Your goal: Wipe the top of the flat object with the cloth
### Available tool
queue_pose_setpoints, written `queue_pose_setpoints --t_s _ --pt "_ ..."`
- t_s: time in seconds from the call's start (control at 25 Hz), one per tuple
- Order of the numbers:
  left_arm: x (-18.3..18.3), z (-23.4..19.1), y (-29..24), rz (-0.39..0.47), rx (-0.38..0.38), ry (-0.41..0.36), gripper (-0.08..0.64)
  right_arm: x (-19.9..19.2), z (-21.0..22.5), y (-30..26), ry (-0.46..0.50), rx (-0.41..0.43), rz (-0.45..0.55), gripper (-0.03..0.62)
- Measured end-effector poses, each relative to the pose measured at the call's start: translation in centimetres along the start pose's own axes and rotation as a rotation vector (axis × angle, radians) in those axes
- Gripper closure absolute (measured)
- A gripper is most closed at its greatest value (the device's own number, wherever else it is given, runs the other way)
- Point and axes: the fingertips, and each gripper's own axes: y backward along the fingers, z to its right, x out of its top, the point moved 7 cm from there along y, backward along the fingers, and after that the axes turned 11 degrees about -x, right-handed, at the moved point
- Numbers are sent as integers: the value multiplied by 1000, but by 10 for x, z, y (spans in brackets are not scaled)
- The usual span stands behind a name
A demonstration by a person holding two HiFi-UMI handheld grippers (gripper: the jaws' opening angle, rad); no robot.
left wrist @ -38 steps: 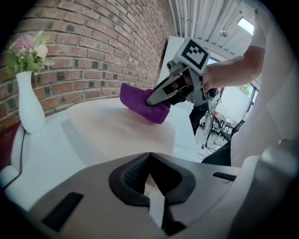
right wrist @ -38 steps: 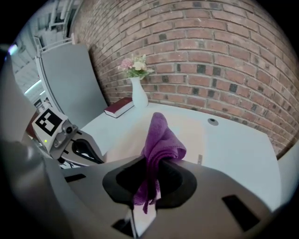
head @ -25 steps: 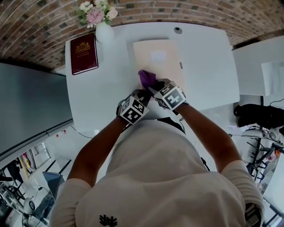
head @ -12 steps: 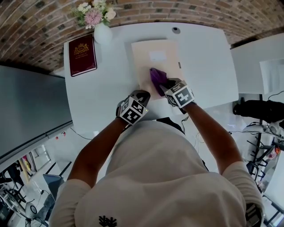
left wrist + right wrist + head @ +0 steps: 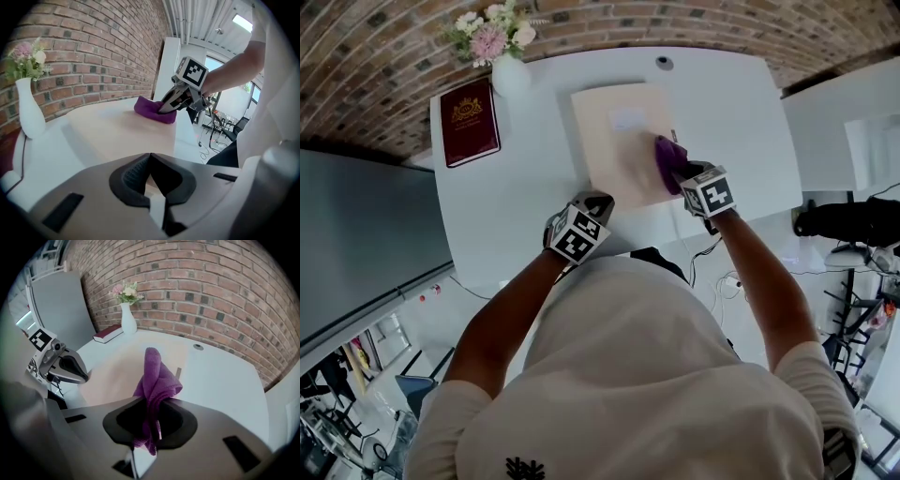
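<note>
**A:** Nearest first: what is the left gripper (image 5: 578,228) doing?

**B:** Its jaws are pressed together with nothing between them, and the tips are at the near left corner of the beige folder (image 5: 614,141). I'd judge it is there to pin that corner. It should hold firm so the folder doesn't skate on the white table (image 5: 506,197).

**A:** And the right gripper (image 5: 682,173)?

**B:** It is clamped tight on the purple cloth (image 5: 667,153). The cloth bunches out ahead of the jaws and sits on the folder's right edge, about halfway along.

**A:** How should the wipe go?

**B:** Only the cloth should touch the folder, never the jaw tips. Use light, even pressure and overlapping passes right out to the far edge. The maroon book (image 5: 470,120) and the white vase (image 5: 508,70) stand well apart at the far left, so they shouldn't get in the way.
</note>
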Motion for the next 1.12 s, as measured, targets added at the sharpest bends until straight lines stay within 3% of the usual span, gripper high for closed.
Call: queue_pose_setpoints --t_s 0.32,0.52,0.76,1.12 --pt "0 0 0 -1 -8 12 535 -11 25 2 -12 -73 -31 508" --pt "-1 1 1 -6 -9 8 535 -8 16 13 -26 -81 6 508" --pt "-2 1 1 -5 -7 4 535 5 -32 29 -26 20 72 508" --pt "-2 0 0 0 -4 10 535 20 -128 40 80 236 110 508"
